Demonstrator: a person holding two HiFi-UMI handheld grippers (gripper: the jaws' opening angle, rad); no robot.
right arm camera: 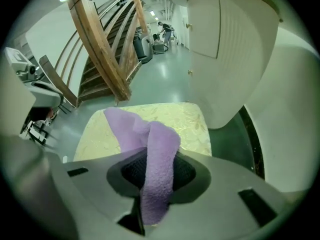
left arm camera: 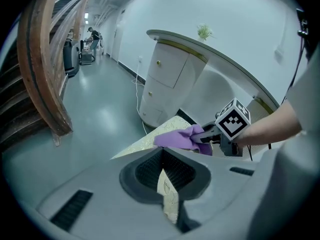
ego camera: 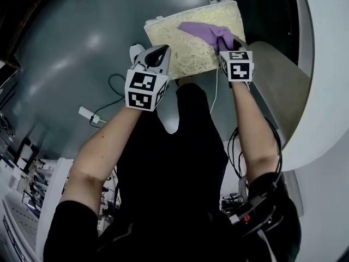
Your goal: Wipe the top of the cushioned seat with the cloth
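Open floor is spreading left of the cushioned seat at top centre. At its right edge the right gripper is pinching the cloth; the left gripper is clamping its lower-left corner.

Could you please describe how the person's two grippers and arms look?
The left gripper and right gripper have light grey bodies, dark ribbed jaw pads, and a white cube with black square markers each. The person wears black short sleeves; forearms are bare.

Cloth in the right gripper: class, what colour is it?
The cloth is plain lilac purple. It shows best in the right gripper view.
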